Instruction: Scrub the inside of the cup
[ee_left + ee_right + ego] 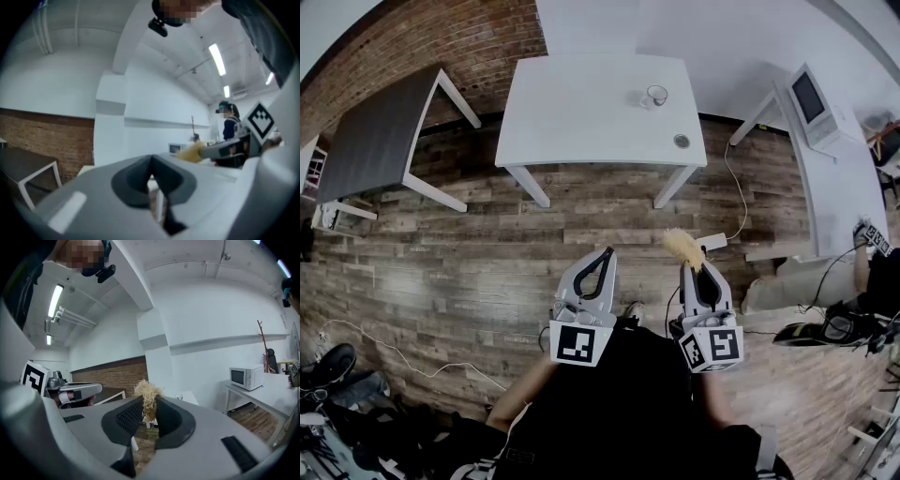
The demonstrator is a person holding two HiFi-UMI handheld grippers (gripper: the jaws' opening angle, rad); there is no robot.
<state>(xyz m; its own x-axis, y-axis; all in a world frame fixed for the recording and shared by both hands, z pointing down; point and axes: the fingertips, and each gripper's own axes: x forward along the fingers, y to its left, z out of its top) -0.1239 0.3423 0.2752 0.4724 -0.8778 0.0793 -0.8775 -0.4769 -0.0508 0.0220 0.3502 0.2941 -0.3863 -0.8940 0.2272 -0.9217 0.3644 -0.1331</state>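
A clear glass cup (656, 96) stands near the far right corner of the white table (581, 112), far ahead of both grippers. It shows as a small speck (179, 397) in the right gripper view. My right gripper (692, 266) is shut on a yellow fibrous scrubber (683, 247), whose tuft sticks out above the pads (147, 398). My left gripper (606, 256) is held level beside it with its jaws pressed together and nothing between them (151, 177). Both are held close to my body over the wood floor.
A small round grey object (682, 141) lies on the white table's near right edge. A dark table (375, 141) stands to the left. A microwave (809, 98) sits on a white desk at the right. A power strip (712, 242) and cables lie on the floor. A person (874, 272) is at the far right.
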